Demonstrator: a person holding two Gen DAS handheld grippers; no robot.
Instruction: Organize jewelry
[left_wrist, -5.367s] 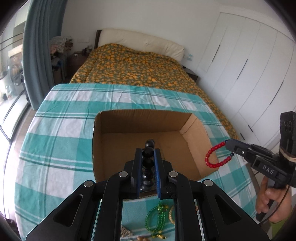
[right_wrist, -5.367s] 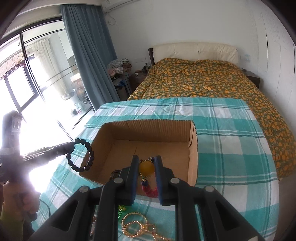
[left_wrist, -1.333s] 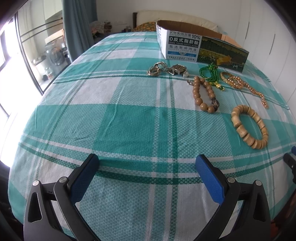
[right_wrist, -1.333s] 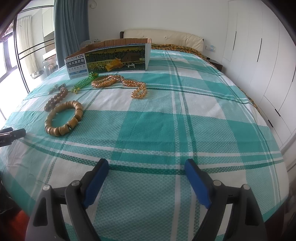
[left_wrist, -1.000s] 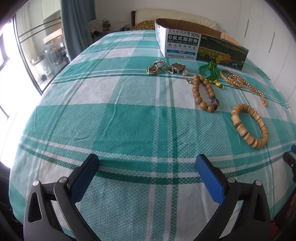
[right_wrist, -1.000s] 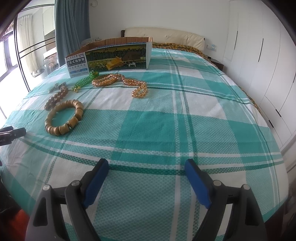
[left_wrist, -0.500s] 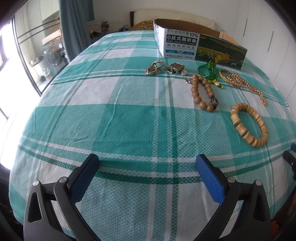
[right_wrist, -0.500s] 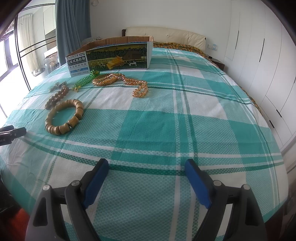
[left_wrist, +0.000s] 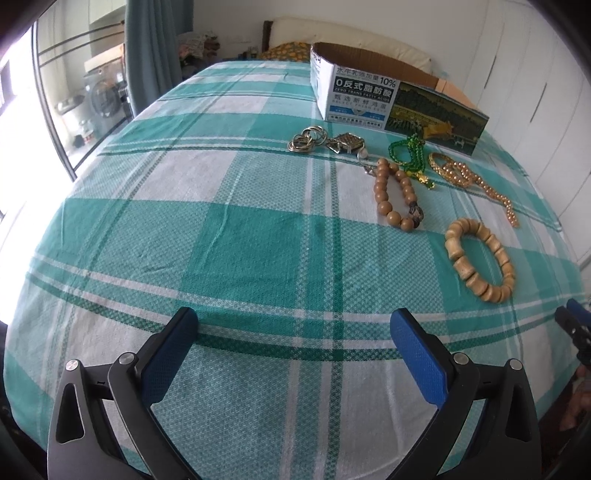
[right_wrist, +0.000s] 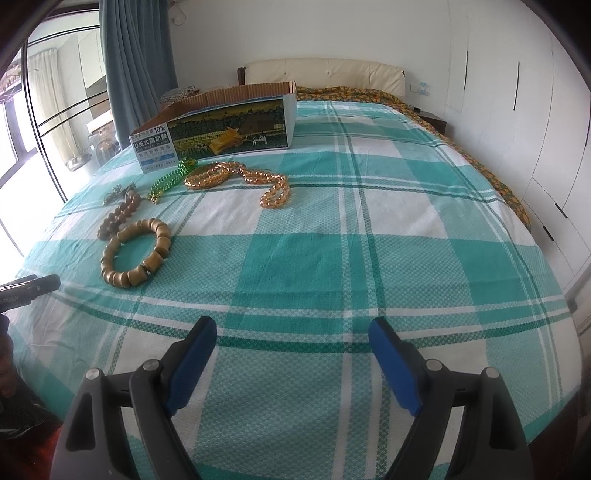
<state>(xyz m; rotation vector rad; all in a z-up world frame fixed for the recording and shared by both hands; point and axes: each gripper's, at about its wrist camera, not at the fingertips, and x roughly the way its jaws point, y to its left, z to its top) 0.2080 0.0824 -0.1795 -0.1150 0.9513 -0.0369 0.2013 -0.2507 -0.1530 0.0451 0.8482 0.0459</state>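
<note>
Jewelry lies on the green checked tablecloth in front of a cardboard box: a chunky wooden bracelet, a round-bead wooden bracelet, a green bead string, a gold bead necklace, silver rings and a charm. The same box, chunky bracelet, gold necklace and green string show in the right wrist view. My left gripper and right gripper are both open and empty, low at the near table edge, far from the jewelry.
A bed with an orange patterned cover stands behind the table. White wardrobes line the right wall. A blue curtain and windows are at the left. The other gripper's tip shows at the left edge.
Since 5.4 s ago both grippers have let go of their bracelets and pulled back from above the box to the near table edge. In the last second almost nothing moved.
</note>
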